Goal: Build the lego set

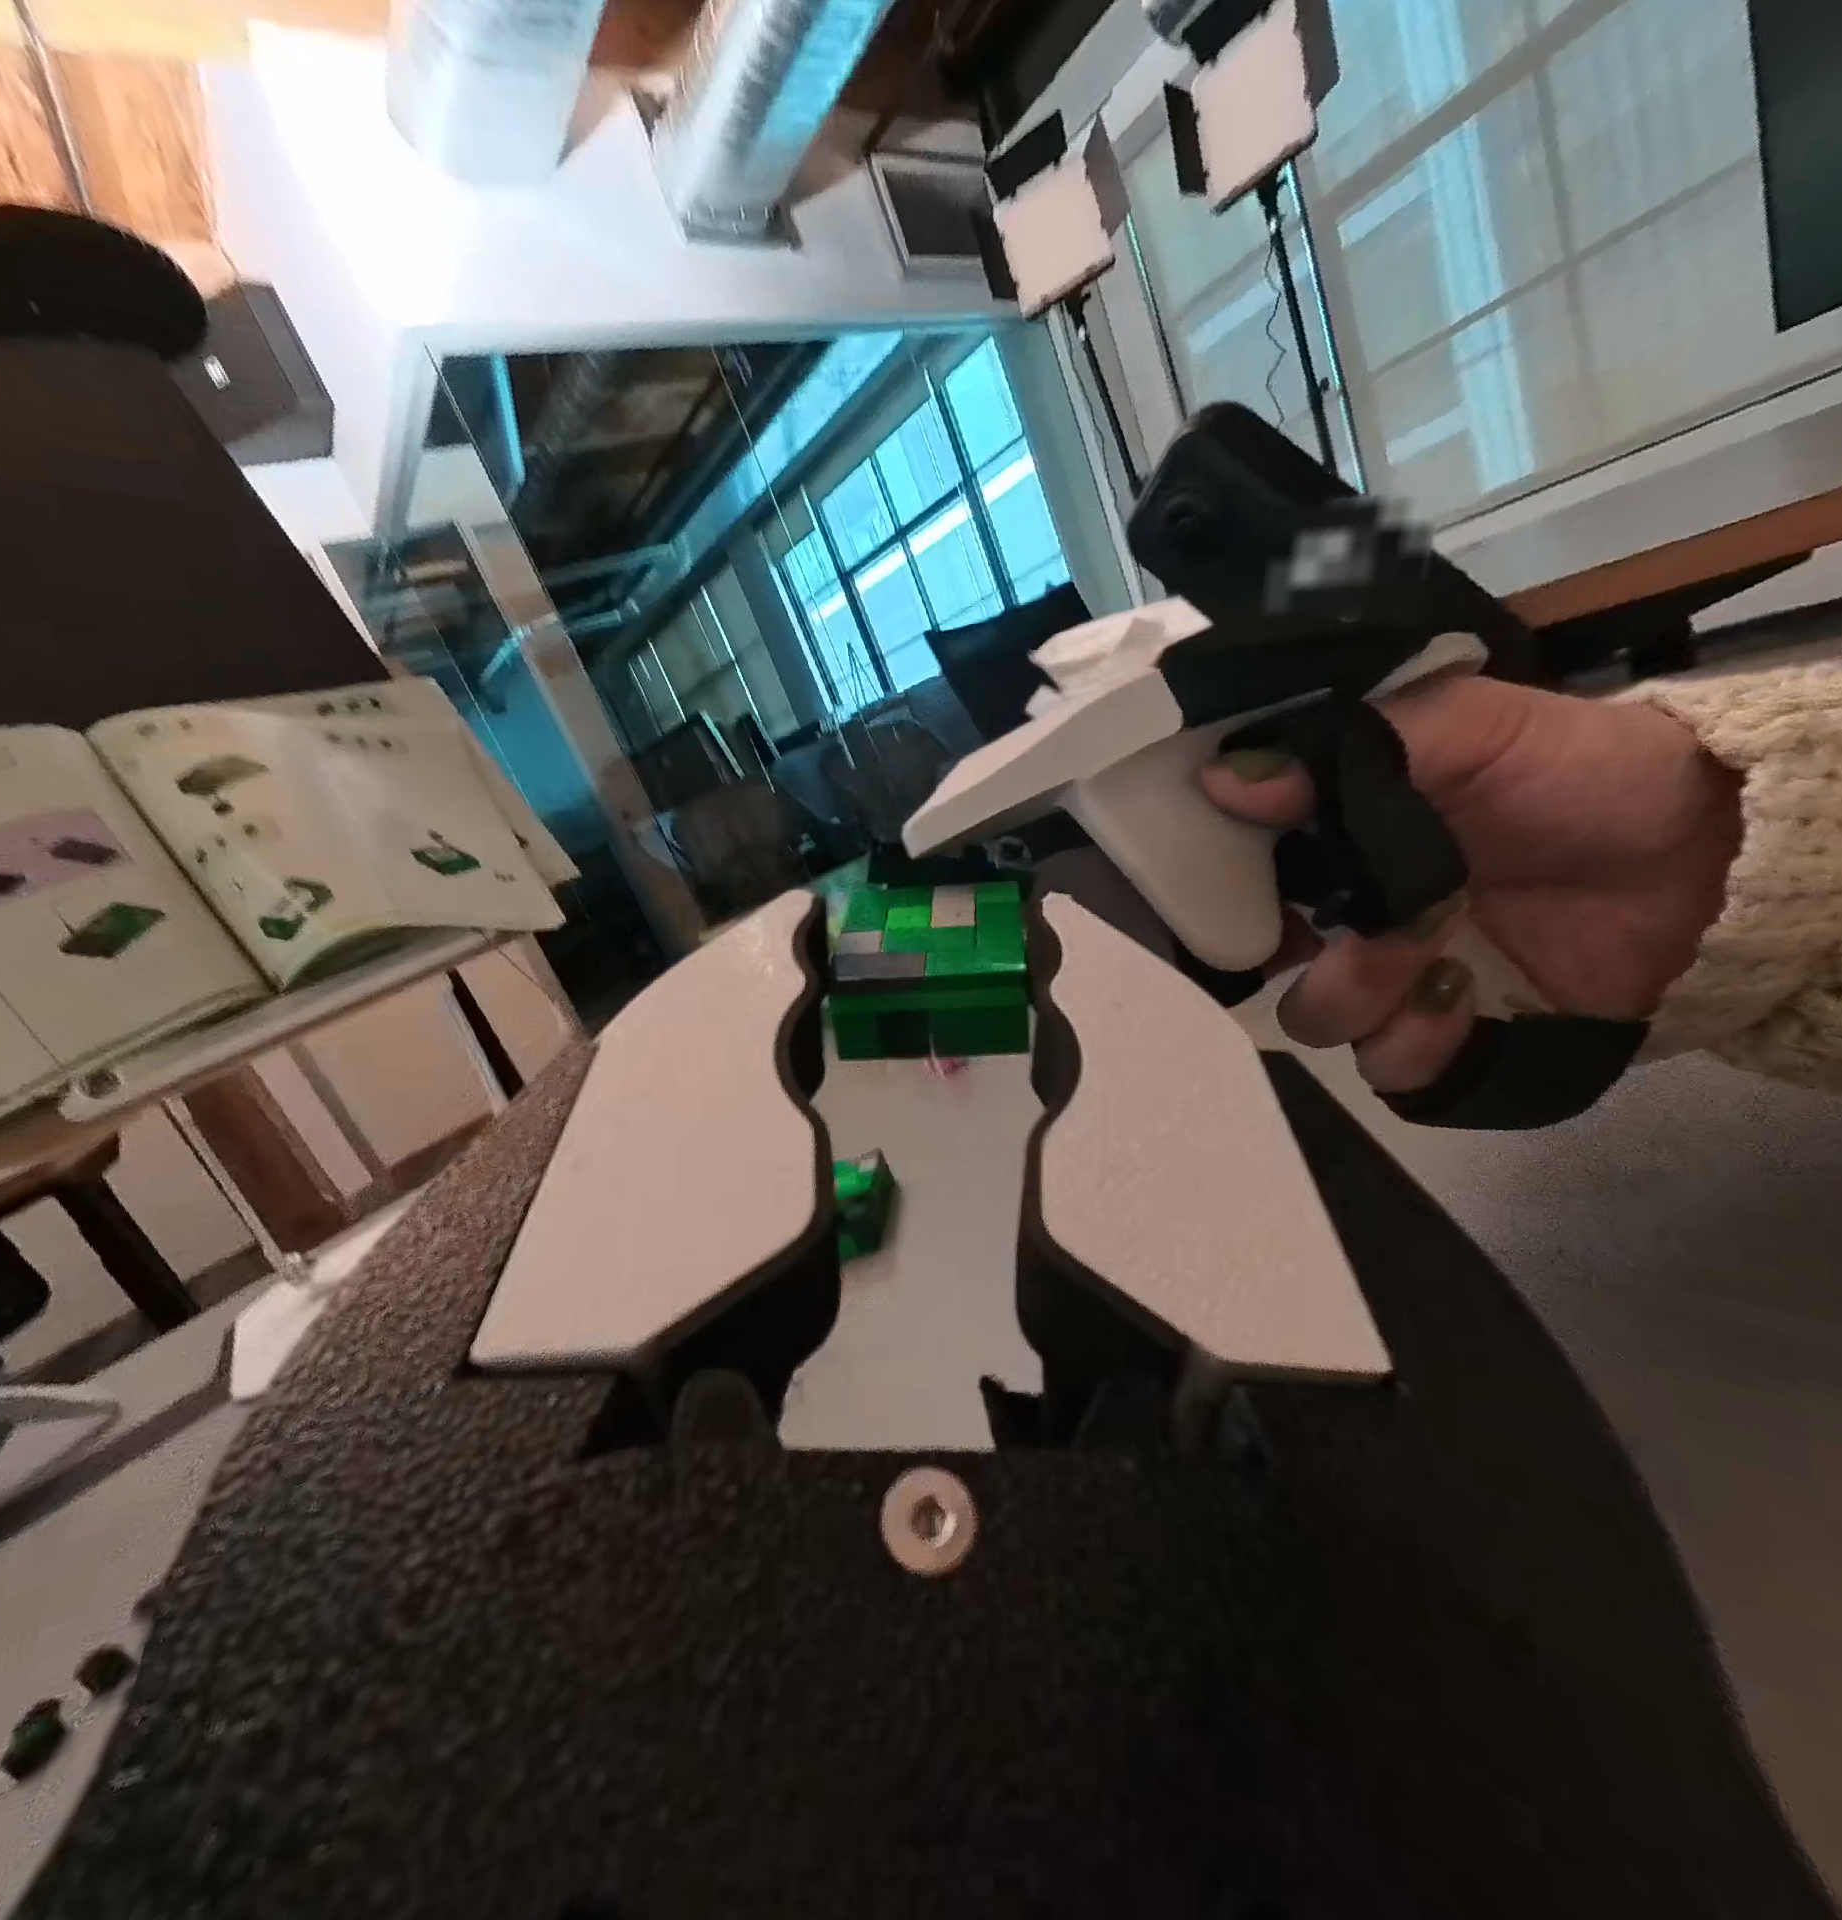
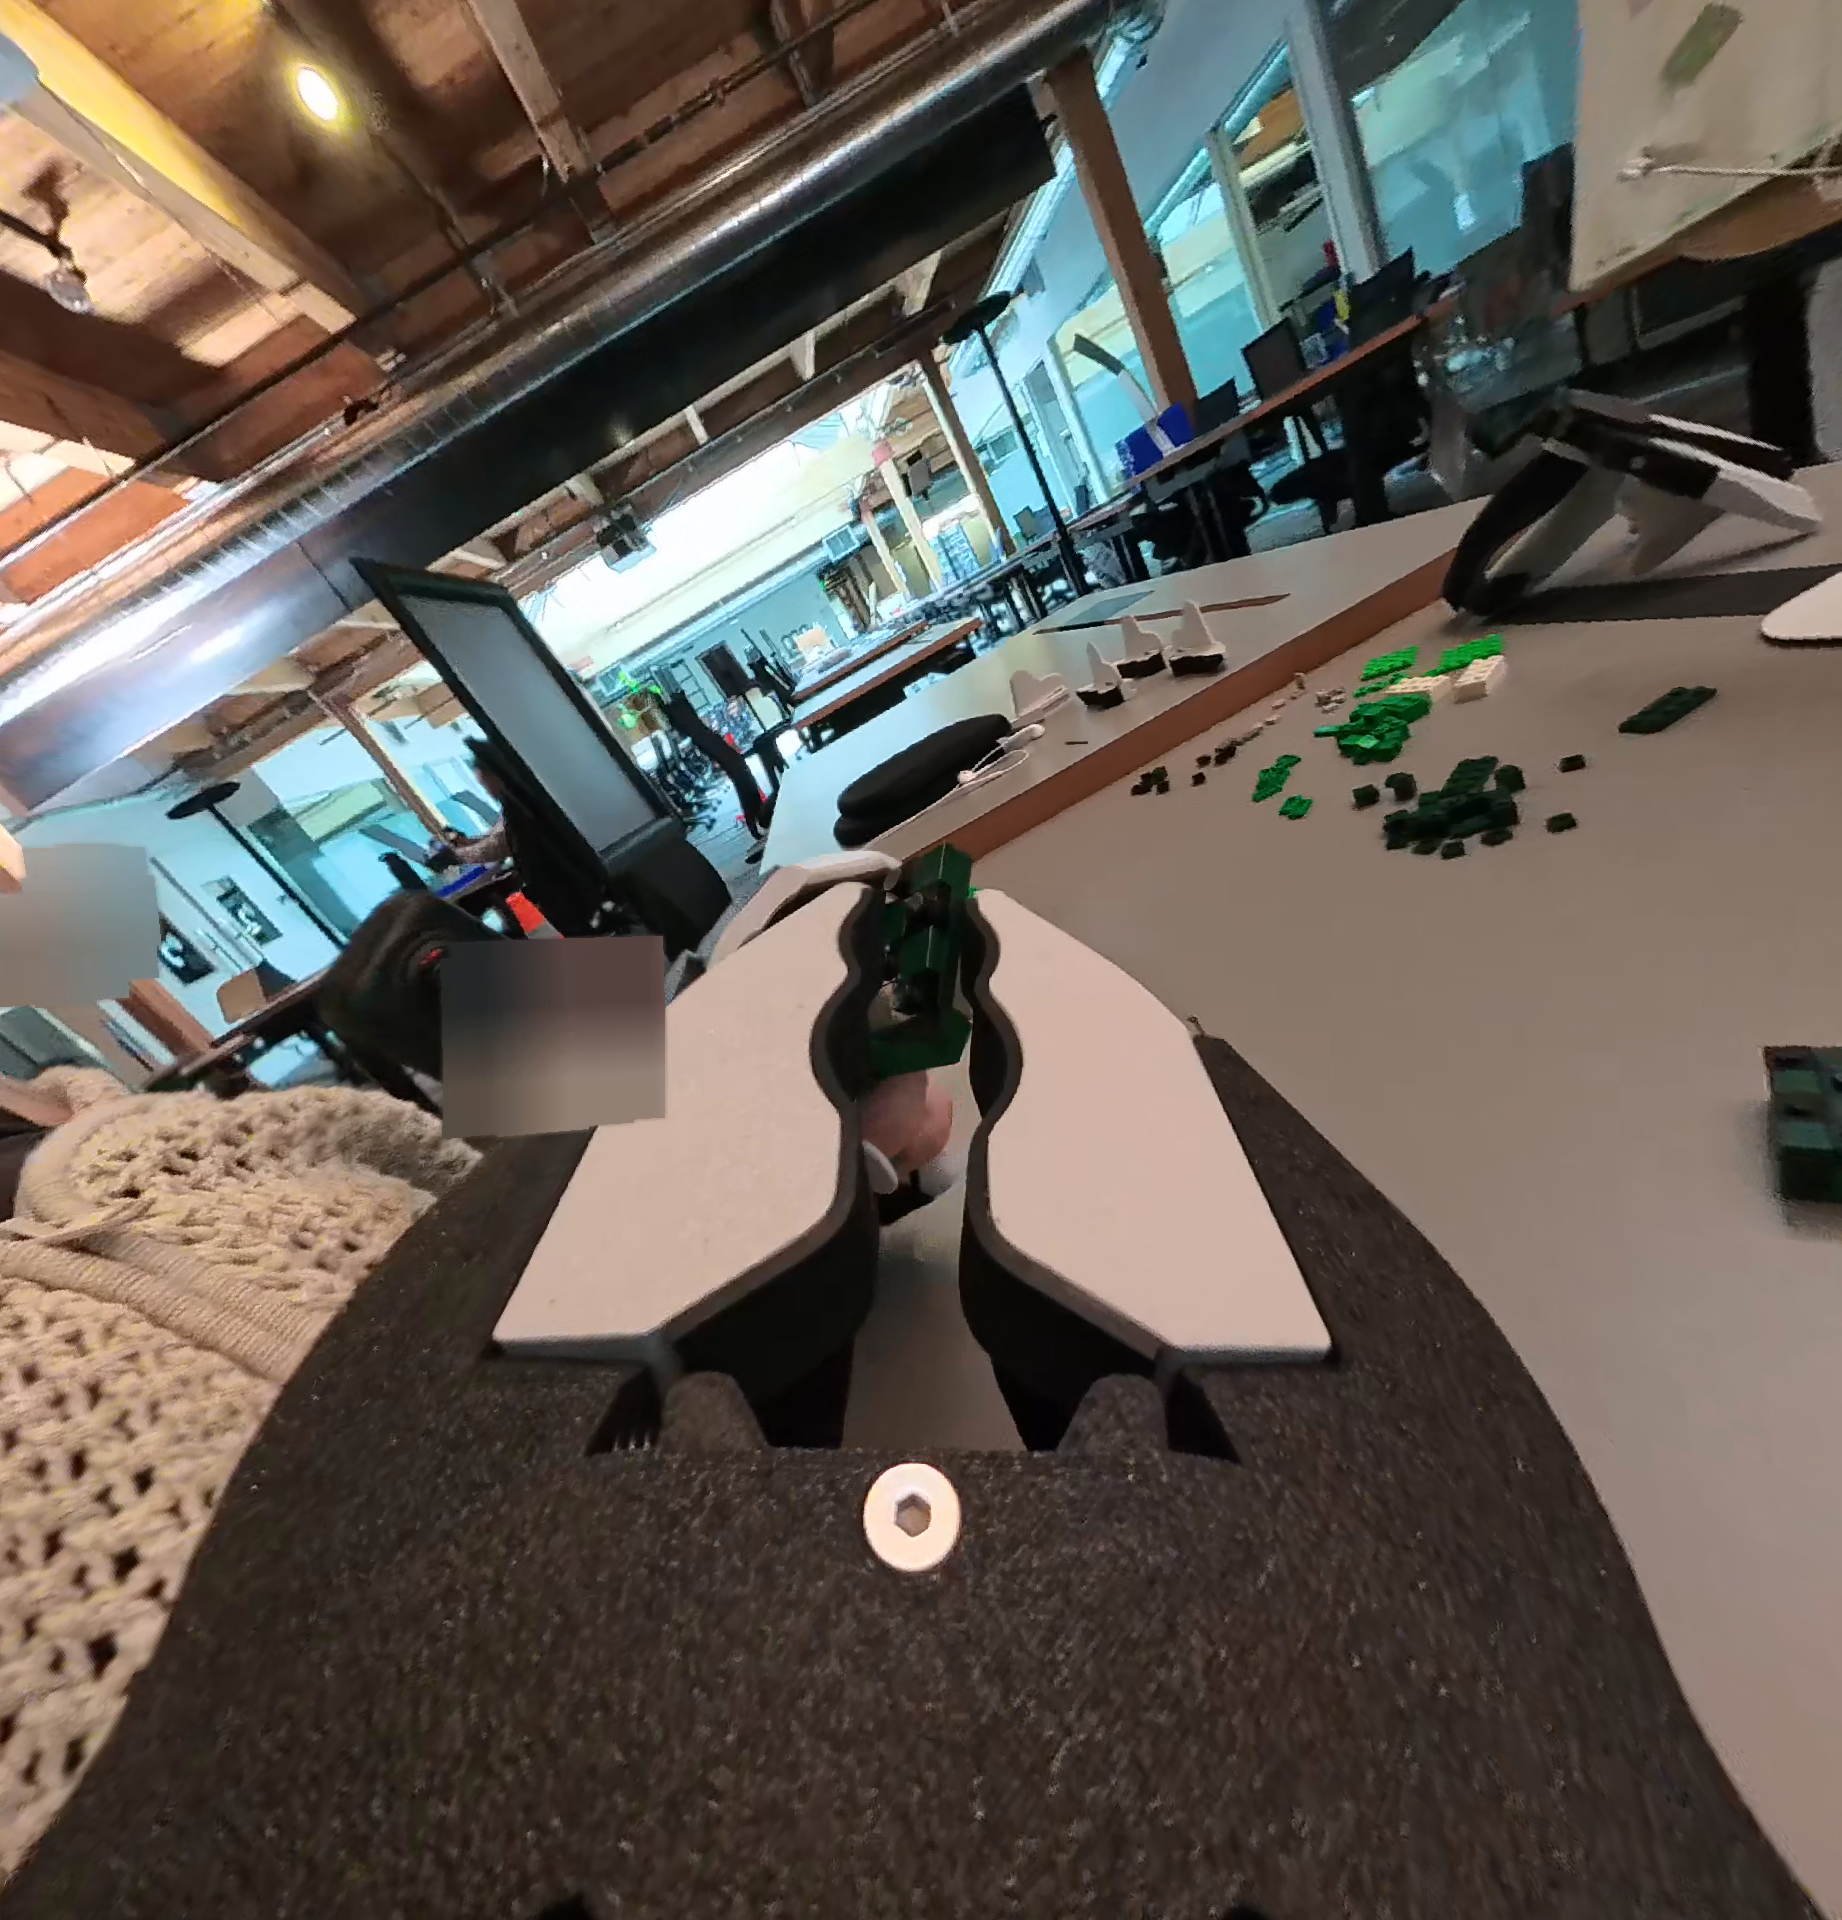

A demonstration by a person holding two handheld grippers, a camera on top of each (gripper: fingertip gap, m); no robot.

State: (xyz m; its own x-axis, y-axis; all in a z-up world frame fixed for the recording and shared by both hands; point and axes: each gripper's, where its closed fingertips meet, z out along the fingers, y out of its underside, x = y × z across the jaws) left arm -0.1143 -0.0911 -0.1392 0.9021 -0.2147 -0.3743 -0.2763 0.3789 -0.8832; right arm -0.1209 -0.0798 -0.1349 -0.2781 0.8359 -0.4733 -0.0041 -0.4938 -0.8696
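My left gripper (image 1: 927, 956) is shut on a green lego build (image 1: 927, 966), a small block with light green, dark green and grey tiles, held above the grey table (image 1: 927, 1299). My right gripper (image 1: 922, 836), held by a hand in a knit sleeve, comes in from the upper right and meets the build's far top edge. In the right wrist view my right gripper (image 2: 922, 966) is shut on the green build (image 2: 922, 987), seen edge-on between its fingers. A white finger (image 2: 823, 878) of the left gripper shows just behind it.
An open instruction booklet (image 1: 221, 831) stands at the left. A loose green piece (image 1: 865, 1195) lies under the build. Piles of green bricks (image 2: 1384, 717), dark green bricks (image 2: 1457, 810) and a dark green plate assembly (image 2: 1831, 1132) lie to the right. Spare gripper fingers (image 2: 1135, 655) stand farther back. Less than 4 cm separates the two grippers' tips.
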